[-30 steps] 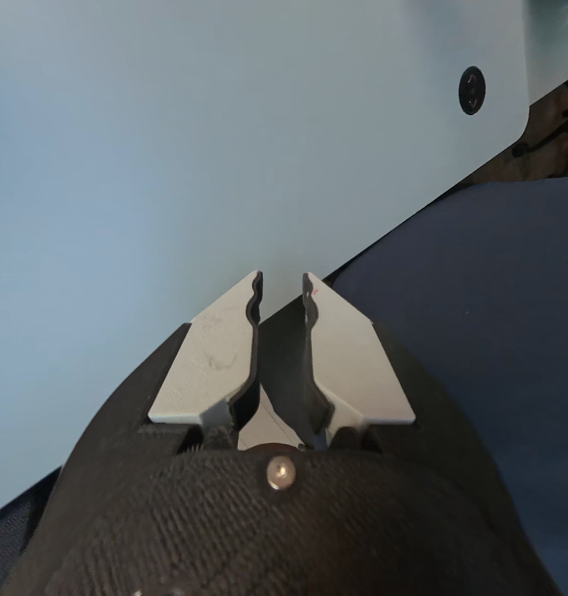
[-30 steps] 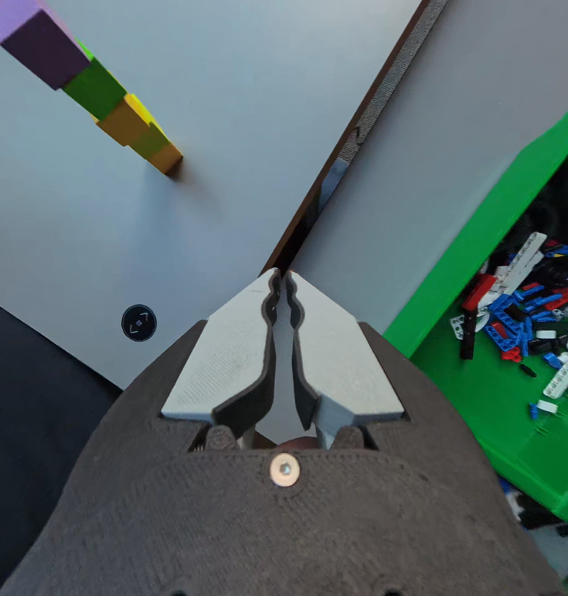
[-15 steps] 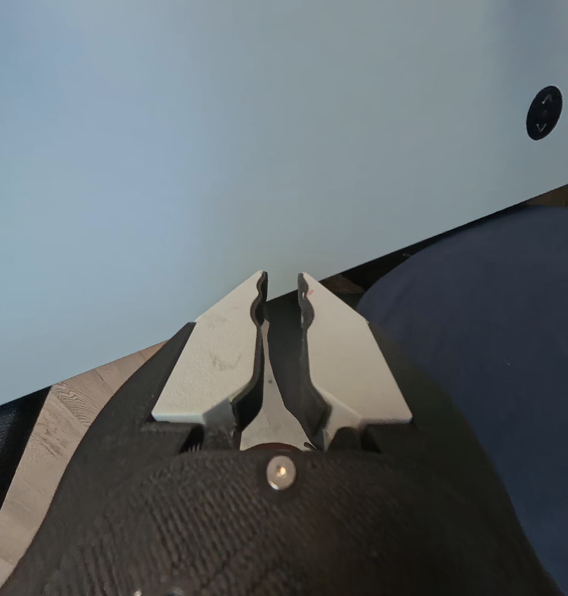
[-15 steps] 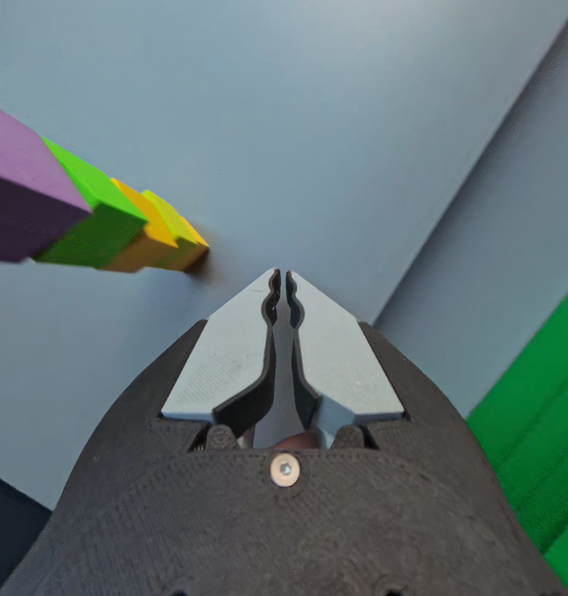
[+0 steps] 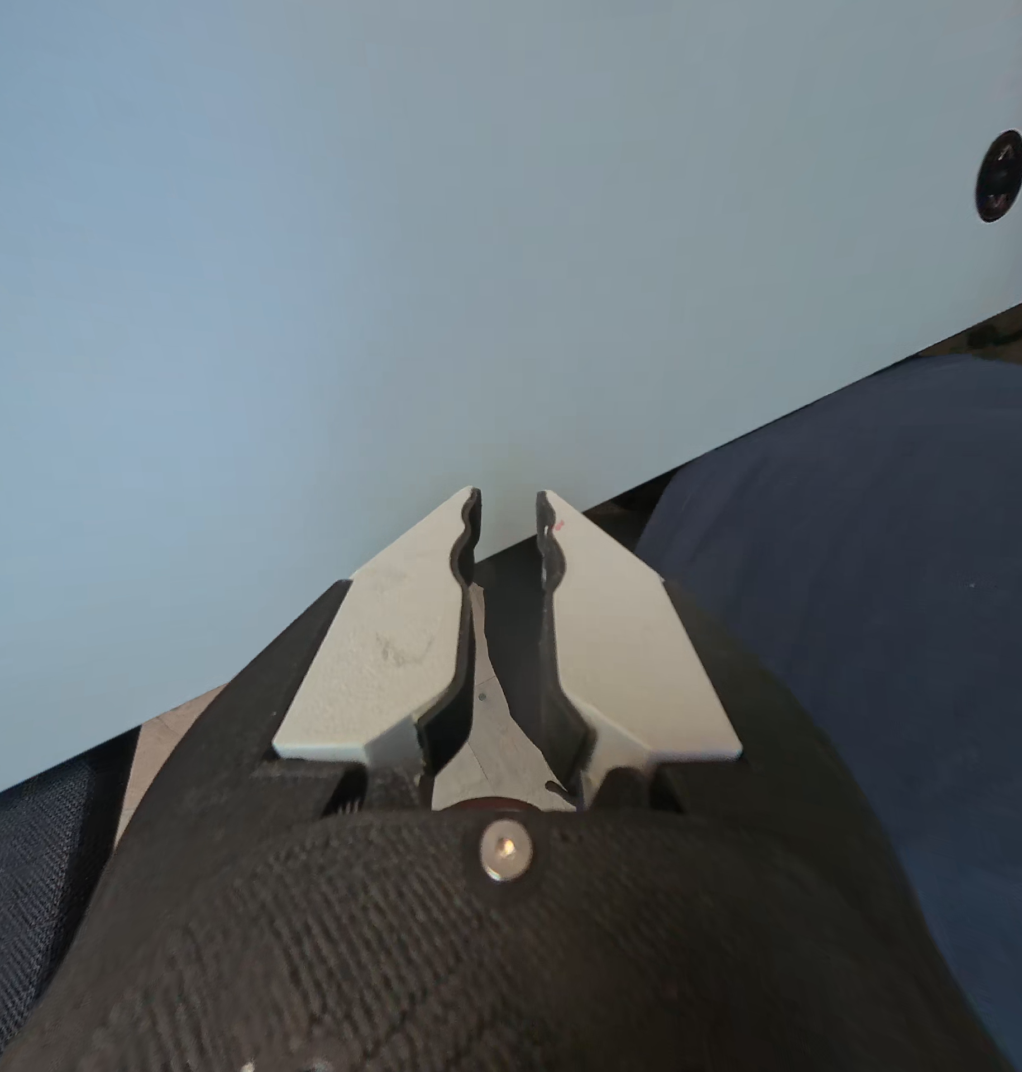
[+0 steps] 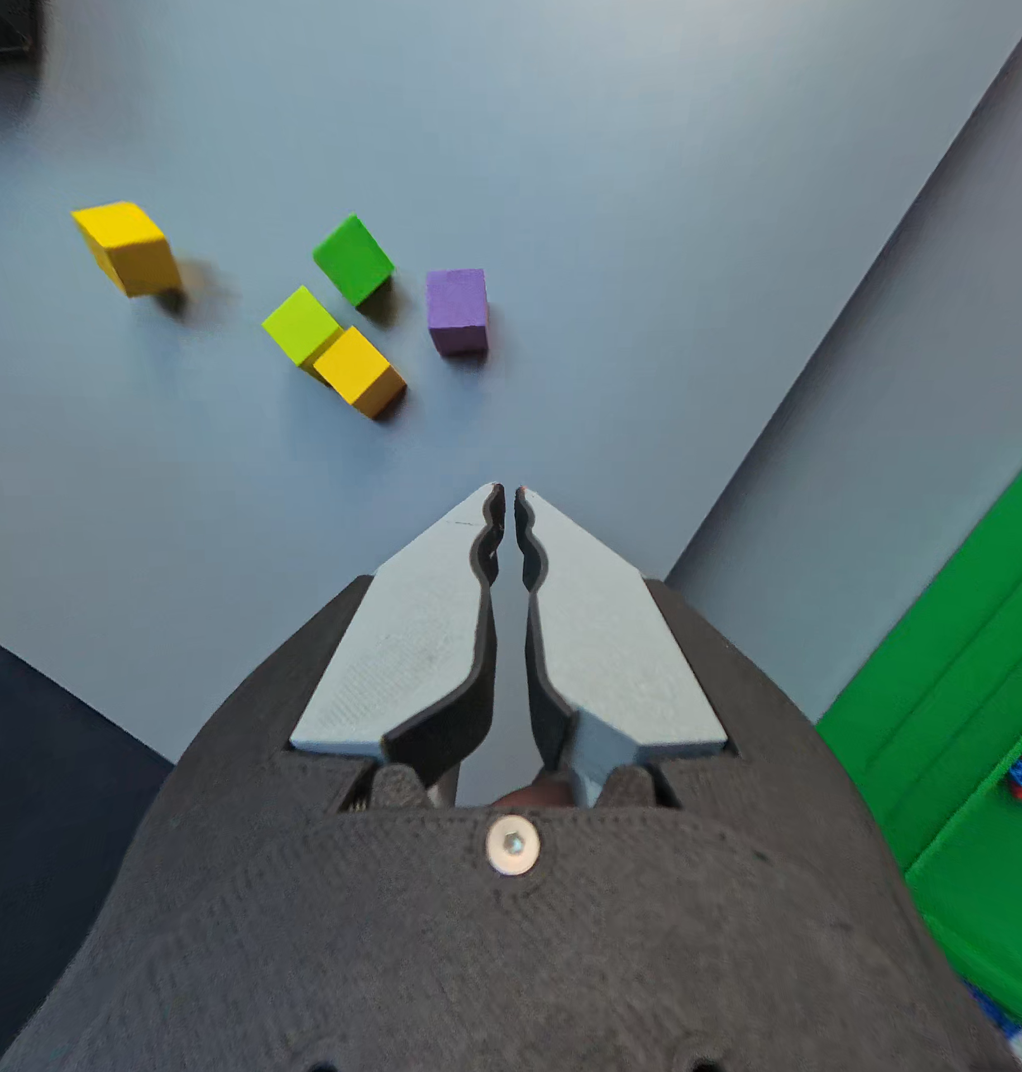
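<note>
Loosely strewn ahead of the right gripper (image 6: 509, 487), five cubes lie on the pale table (image 6: 613, 203), none stacked and none in any grasp, which suits pieces lying free wherever they came to rest. Nearest, ahead and to its left, a yellow cube (image 6: 359, 371) touches a lime cube (image 6: 301, 326); just beyond those sit a green cube (image 6: 353, 259) and, a little to their right, a purple cube (image 6: 457, 310), each apart from the rest. A second yellow cube (image 6: 127, 246) lies far off to the left. To the gripper's right a green bin (image 6: 932, 725) stands on the neighbouring table. That gripper's fingers are drawn together to a bare slit with nothing between them, and they touch no cube. The left gripper (image 5: 508, 493) hangs over the table's near edge, beside dark blue fabric (image 5: 874, 551) on its right and a round black button (image 5: 1001, 183) set in the top far ahead to the right; its fingers stand a little apart, empty
</note>
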Demonstrator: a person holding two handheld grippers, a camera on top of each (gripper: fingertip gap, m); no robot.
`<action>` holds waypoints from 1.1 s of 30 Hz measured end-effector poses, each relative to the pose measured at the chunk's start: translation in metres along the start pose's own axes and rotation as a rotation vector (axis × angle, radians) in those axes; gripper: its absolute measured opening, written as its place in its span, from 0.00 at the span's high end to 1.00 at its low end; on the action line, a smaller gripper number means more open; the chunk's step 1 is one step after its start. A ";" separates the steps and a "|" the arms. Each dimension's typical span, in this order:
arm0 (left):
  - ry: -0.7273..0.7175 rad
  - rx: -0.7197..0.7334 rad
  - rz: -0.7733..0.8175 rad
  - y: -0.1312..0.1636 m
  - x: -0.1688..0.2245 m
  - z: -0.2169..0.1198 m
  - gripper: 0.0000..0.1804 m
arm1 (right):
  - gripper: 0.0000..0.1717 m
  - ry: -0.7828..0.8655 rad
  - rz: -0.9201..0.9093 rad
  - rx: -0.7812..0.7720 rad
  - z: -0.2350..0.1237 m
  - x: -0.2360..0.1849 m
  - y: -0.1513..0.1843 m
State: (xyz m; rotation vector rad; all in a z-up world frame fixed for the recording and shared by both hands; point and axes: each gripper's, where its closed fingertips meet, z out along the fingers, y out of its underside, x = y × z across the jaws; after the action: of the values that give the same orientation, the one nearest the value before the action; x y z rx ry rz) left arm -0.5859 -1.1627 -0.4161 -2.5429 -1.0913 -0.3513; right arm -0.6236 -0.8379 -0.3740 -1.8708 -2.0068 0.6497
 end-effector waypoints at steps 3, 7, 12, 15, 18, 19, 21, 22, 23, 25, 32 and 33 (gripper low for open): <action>0.021 -0.001 0.008 -0.002 -0.001 0.003 0.91 | 0.98 -0.019 0.018 -0.020 -0.012 -0.001 0.021; 0.022 0.002 0.031 -0.007 -0.004 0.006 0.89 | 0.94 -0.077 0.044 -0.038 -0.021 -0.011 0.046; 0.029 0.065 0.058 -0.039 -0.003 0.002 0.81 | 0.93 -0.116 0.032 -0.087 -0.022 -0.021 0.073; 0.000 0.108 0.107 -0.074 -0.004 0.001 0.76 | 0.93 -0.156 0.029 -0.103 -0.021 -0.031 0.084; -0.035 0.132 0.183 -0.112 -0.003 0.006 0.72 | 0.93 -0.193 0.038 -0.110 -0.019 -0.042 0.094; -0.052 0.127 0.211 -0.122 -0.003 0.010 0.69 | 0.93 -0.198 0.042 -0.113 -0.018 -0.045 0.097; -0.084 0.116 0.269 -0.141 -0.003 0.018 0.67 | 0.93 -0.207 0.051 -0.112 -0.020 -0.050 0.102; -0.102 0.109 0.294 -0.150 -0.004 0.022 0.66 | 0.93 -0.209 0.055 -0.109 -0.021 -0.052 0.104; -0.121 0.103 0.317 -0.159 -0.005 0.025 0.66 | 0.93 -0.207 0.058 -0.108 -0.023 -0.053 0.107; -0.170 0.080 0.369 -0.172 -0.009 0.031 0.67 | 0.93 -0.197 0.062 -0.110 -0.025 -0.052 0.112; -0.162 -0.055 0.499 -0.171 -0.010 0.056 0.86 | 0.93 -0.169 0.111 -0.113 -0.036 -0.042 0.128; -0.142 -0.068 0.536 -0.167 -0.004 0.057 0.86 | 0.93 -0.167 0.119 -0.112 -0.037 -0.041 0.130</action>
State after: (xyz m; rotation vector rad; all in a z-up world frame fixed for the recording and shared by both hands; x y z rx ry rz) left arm -0.7061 -1.0349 -0.4329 -2.8230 -0.4057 -0.0655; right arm -0.4905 -0.8693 -0.4081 -2.0761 -2.0852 0.7631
